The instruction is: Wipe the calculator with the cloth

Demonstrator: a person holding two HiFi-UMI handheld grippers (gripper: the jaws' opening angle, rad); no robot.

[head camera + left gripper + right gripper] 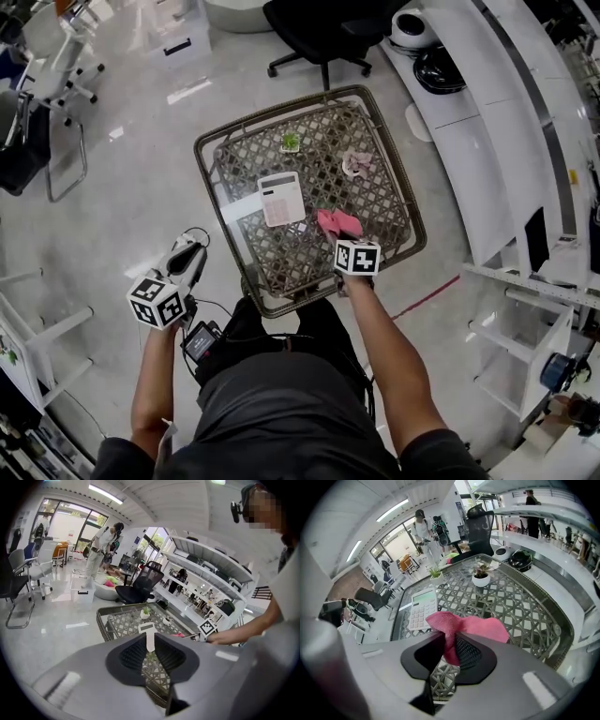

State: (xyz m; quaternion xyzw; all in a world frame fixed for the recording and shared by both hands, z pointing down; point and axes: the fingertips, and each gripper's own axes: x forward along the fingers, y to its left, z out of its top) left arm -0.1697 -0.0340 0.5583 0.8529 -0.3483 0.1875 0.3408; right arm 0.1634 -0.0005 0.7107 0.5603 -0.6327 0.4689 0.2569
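Note:
A white calculator [279,199] lies face up on the left half of a lattice table [375,122]. Just right of it a pink cloth [339,222] is bunched above the table's near side. My right gripper [345,236] is shut on that cloth. In the right gripper view the cloth [476,626] rises from between the jaws of the right gripper [450,641], with the calculator [420,609] beyond to the left. My left gripper [193,244] hangs over the floor left of the table. Its jaws stand a narrow gap apart around nothing, and the calculator [149,634] shows through the left gripper [149,642].
A small green plant [291,142] and a white pot with a pinkish plant [356,164] stand at the table's far side. A black office chair [323,28] is beyond the table, and a white curved counter [478,112] runs along the right. People stand far off in the room.

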